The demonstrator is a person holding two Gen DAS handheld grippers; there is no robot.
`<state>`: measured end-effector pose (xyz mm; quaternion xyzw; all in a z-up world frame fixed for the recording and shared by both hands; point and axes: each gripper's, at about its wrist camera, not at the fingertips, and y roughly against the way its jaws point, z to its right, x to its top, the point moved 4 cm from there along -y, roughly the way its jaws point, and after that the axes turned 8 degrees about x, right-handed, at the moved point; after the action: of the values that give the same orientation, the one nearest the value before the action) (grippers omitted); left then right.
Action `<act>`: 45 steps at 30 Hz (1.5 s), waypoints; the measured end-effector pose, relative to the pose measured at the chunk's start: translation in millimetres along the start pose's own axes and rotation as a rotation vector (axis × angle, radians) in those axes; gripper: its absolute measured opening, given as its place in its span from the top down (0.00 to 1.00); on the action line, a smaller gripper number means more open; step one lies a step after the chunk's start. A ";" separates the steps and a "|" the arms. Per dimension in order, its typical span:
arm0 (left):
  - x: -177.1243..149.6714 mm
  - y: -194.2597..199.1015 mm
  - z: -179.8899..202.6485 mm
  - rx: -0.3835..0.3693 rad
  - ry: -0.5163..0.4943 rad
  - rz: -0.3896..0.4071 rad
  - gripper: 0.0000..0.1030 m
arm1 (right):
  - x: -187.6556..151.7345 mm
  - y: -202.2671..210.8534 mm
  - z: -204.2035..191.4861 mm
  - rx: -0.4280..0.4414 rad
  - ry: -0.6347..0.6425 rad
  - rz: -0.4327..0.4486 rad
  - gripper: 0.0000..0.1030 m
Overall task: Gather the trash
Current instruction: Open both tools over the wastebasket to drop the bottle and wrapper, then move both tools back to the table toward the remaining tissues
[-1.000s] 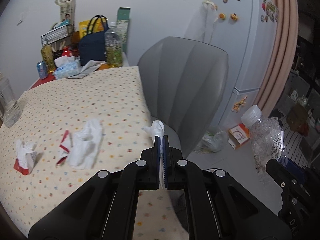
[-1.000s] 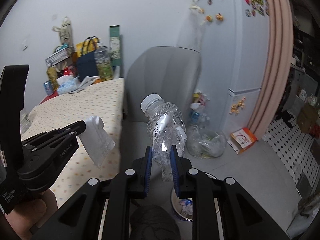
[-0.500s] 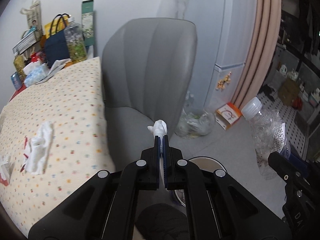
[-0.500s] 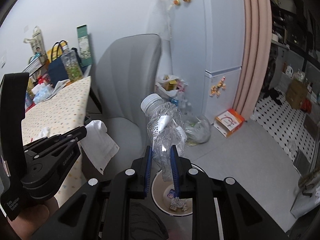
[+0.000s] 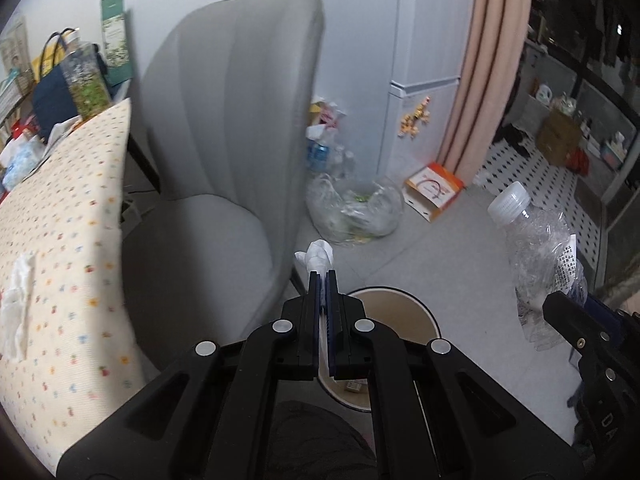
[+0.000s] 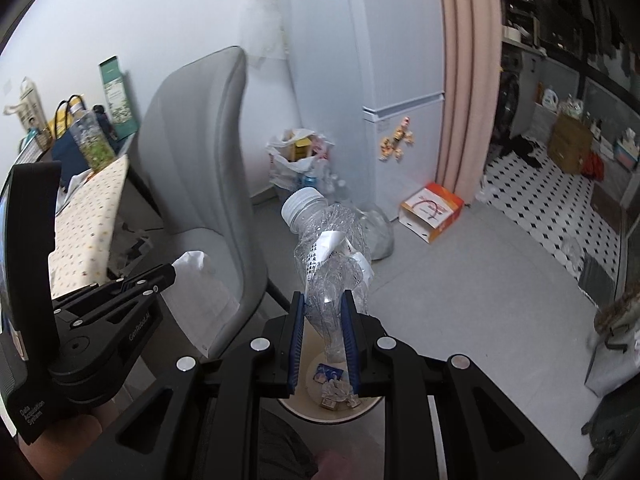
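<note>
My left gripper is shut on a white tissue whose crumpled end sticks out past the tips; from the right wrist view the tissue hangs down as a sheet from that gripper. My right gripper is shut on a crushed clear plastic bottle with a white cap, also seen at the right of the left wrist view as the bottle. A round cream trash bin stands on the floor just below both grippers; its inside holds scraps of wrapper.
A grey chair stands left of the bin, against the dotted tablecloth where a white tissue lies. A clear bag of rubbish, an orange box, a fridge and a pink curtain lie beyond.
Both grippers have swung right from the table and sunk toward the floor. The trash bin has come into view beneath them. Tissue and bottle stay gripped.
</note>
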<state>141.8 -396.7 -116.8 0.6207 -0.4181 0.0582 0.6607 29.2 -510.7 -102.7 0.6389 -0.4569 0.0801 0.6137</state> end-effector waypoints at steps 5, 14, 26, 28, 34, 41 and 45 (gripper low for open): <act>0.9 -10.0 20.0 -0.054 -0.016 -0.026 0.96 | -5.4 -7.1 23.2 -0.019 -0.042 -0.011 0.82; -0.3 -14.5 17.5 -0.083 0.020 -0.050 0.68 | -11.3 -14.6 40.5 -0.022 -0.074 -0.021 0.82; 2.9 2.4 -44.3 0.055 0.096 0.006 0.42 | -8.7 -28.2 9.0 0.031 -0.030 -0.041 0.81; 1.1 2.4 -56.6 0.073 0.112 0.000 0.39 | -7.9 -29.0 3.7 0.021 -0.026 -0.042 0.74; 0.4 11.6 -74.1 0.100 0.124 0.024 0.21 | 0.4 -15.1 -10.7 -0.011 0.001 -0.001 0.38; -2.5 27.1 -86.7 0.115 0.151 0.055 0.13 | 4.8 2.2 -25.0 -0.019 0.034 0.023 0.23; -3.3 36.1 -99.9 0.118 0.174 0.069 0.13 | 7.2 12.2 -39.1 -0.011 0.061 0.037 0.21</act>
<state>166.1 -300.4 -79.0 0.6363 -0.3760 0.1591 0.6546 42.9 -478.6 -80.0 0.6243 -0.4499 0.1083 0.6294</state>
